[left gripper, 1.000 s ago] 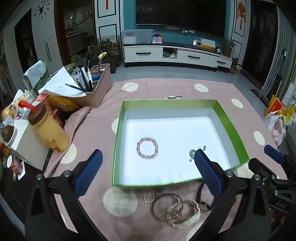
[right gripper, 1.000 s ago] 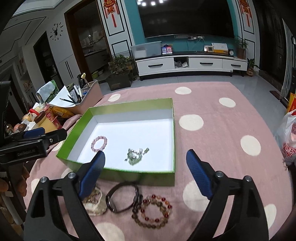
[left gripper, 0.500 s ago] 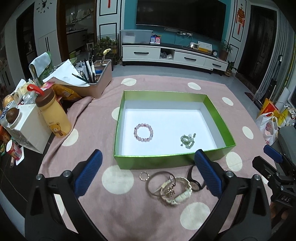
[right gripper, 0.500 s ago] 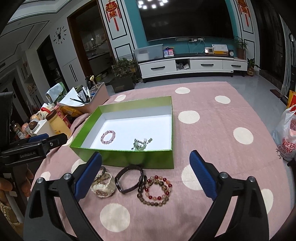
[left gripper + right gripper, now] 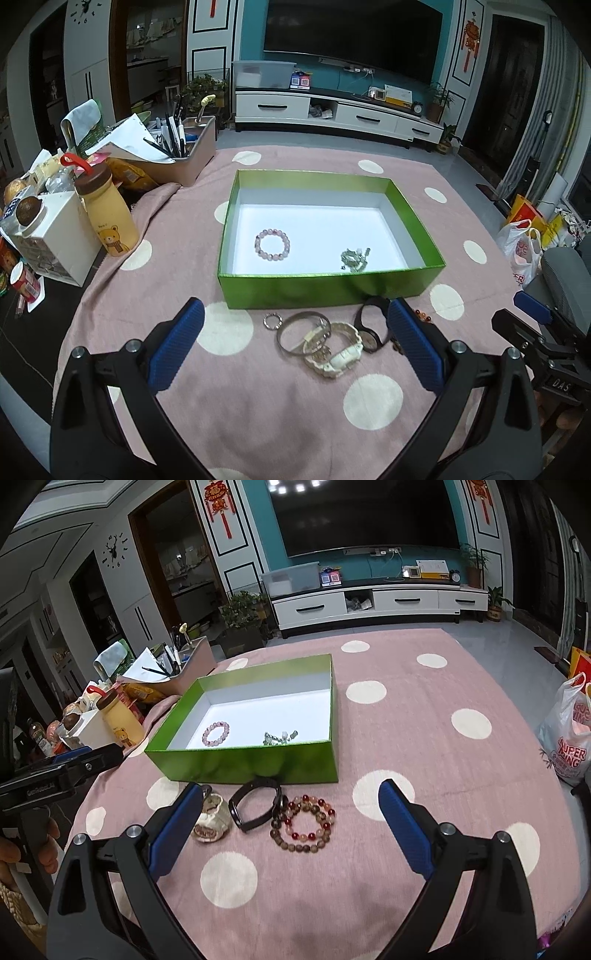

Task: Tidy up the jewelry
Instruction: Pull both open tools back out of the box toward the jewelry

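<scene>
A green box with a white floor holds a pink bead bracelet and a greenish chain piece. In front of it on the pink cloth lie a small ring, a silver bangle, a cream watch, a black band and a red-brown bead bracelet. My left gripper is open above these pieces. My right gripper is open over the bead bracelet. Neither holds anything.
A yellow bear bottle, a white box and a tan bin of pens and papers crowd the table's left edge. A plastic bag hangs off the right side. A hand holds the other gripper's handle.
Both grippers have pulled back and lowered from over the box, so the loose jewelry in front of it now lies between their fingers. Both stayed open.
</scene>
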